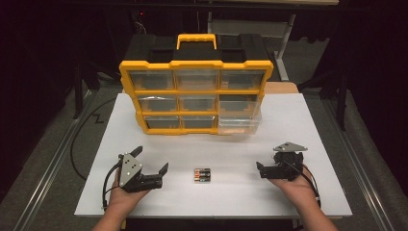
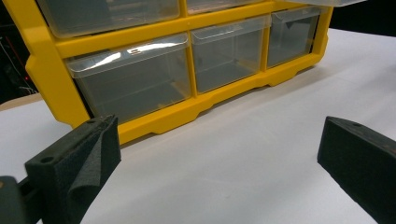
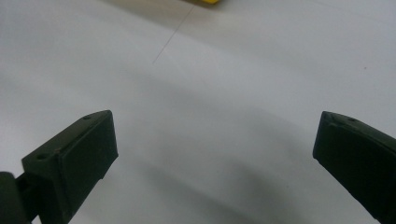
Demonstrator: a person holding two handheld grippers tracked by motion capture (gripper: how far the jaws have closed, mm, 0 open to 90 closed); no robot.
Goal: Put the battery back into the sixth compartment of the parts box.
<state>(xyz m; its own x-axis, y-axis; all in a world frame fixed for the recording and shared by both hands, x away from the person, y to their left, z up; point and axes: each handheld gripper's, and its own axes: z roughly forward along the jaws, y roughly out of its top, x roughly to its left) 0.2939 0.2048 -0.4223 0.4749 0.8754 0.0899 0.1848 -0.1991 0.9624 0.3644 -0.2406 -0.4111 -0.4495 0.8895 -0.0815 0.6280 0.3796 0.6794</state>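
A small pack of batteries (image 1: 202,174) lies on the white table (image 1: 288,125) near the front, between my two grippers. My left gripper (image 1: 152,159) rests at the front left, held by a hand; it is open and empty. In the left gripper view its jaws (image 2: 217,154) stand wide apart and face the yellow organizer (image 2: 154,123). My right gripper (image 1: 268,161) sits at the front right, to the right of the batteries. The right gripper view has its jaws (image 3: 215,149) open over bare table.
The yellow and black organizer (image 1: 196,65) with several clear drawers stands at the back middle of the table. Its bottom right drawer (image 1: 239,123) is pulled out. Table edges run close behind both hands; a black cable (image 1: 77,144) trails off the left side.
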